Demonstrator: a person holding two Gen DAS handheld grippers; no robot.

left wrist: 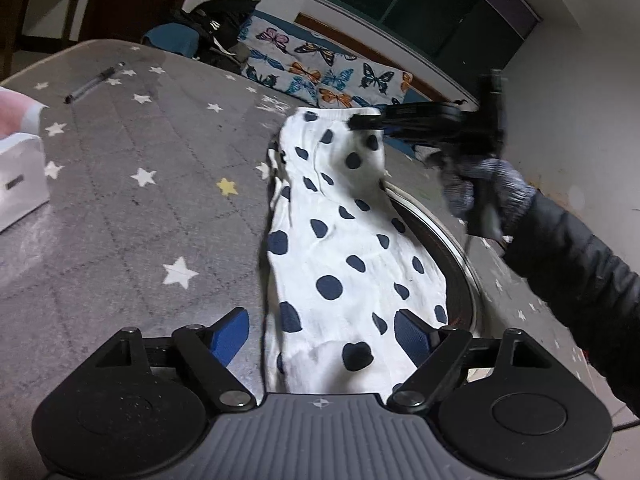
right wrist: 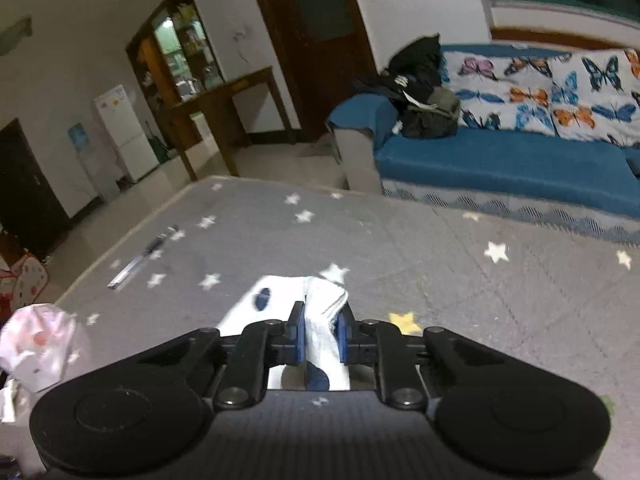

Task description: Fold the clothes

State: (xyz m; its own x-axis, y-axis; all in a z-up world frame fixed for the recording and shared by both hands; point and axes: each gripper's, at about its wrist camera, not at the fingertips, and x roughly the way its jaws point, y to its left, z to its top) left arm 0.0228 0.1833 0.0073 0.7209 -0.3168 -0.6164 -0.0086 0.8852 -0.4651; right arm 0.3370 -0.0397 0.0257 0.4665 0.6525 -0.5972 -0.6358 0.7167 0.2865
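Note:
A white garment with dark blue dots point(left wrist: 340, 248) stretches up and away across the grey star-patterned surface point(left wrist: 140, 208). My left gripper point(left wrist: 322, 332) stands open at the garment's near end; the cloth passes between its blue pads point(left wrist: 232, 332) without being pinched. In the left wrist view, my right gripper point(left wrist: 360, 122) holds the far hem raised, carried by a gloved hand in a black sleeve point(left wrist: 580, 272). In the right wrist view, that right gripper point(right wrist: 320, 332) is shut on a bunched fold of the garment point(right wrist: 320, 296).
A round metal-rimmed object point(left wrist: 444, 240) lies partly under the garment's right side. A white box point(left wrist: 20, 176) and a pink bag point(right wrist: 36, 344) sit at the left. A pen-like stick point(right wrist: 142, 258) lies far left. A blue sofa point(right wrist: 500, 160) with a butterfly cover stands behind.

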